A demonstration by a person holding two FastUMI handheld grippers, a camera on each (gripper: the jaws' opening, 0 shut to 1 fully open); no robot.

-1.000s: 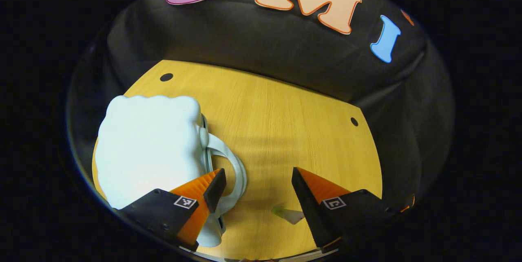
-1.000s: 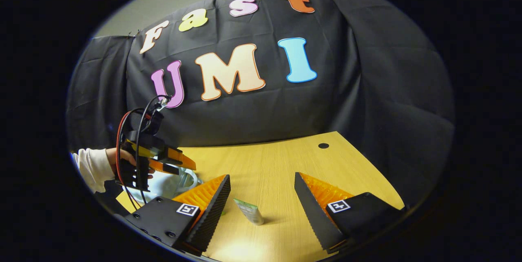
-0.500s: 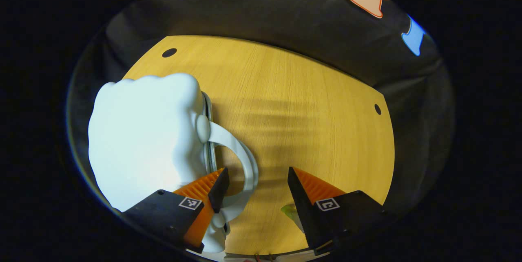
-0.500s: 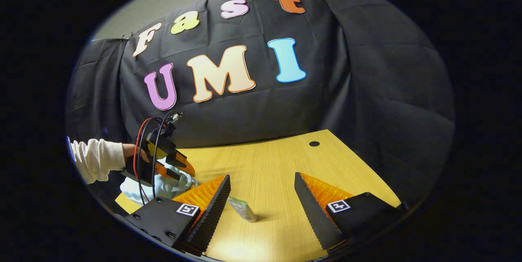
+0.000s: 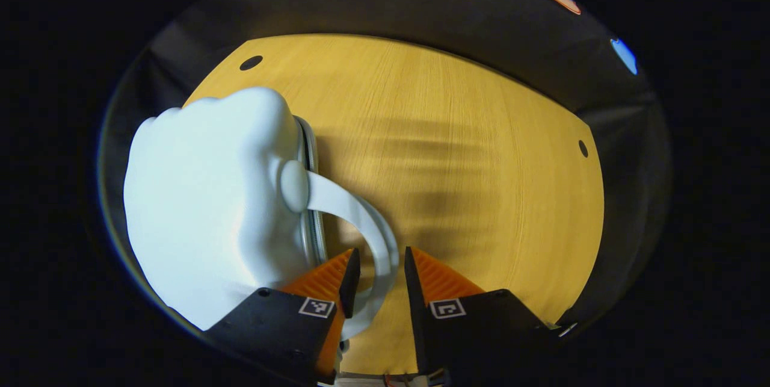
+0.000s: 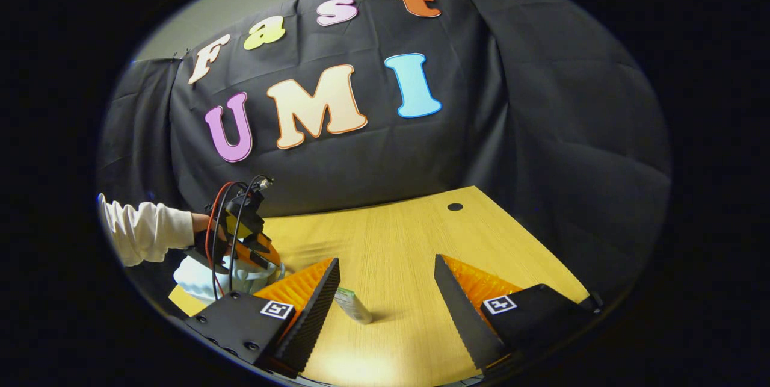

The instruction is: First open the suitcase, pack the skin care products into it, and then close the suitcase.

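Pale-blue suitcase shut; I bracket its handle with left hand-held gripper, contact unconfirmed; right hand-held gripper gapes, idle.

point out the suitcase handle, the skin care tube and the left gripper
suitcase handle (image 5: 361, 218), left gripper view, on the arch of the loop
skin care tube (image 6: 354, 306), right gripper view, on its body
left gripper (image 5: 378, 269), left gripper view, midway between its fingertips

Smooth, matt pale-blue plastic suitcase on a wood-grain table before matt cloth wall
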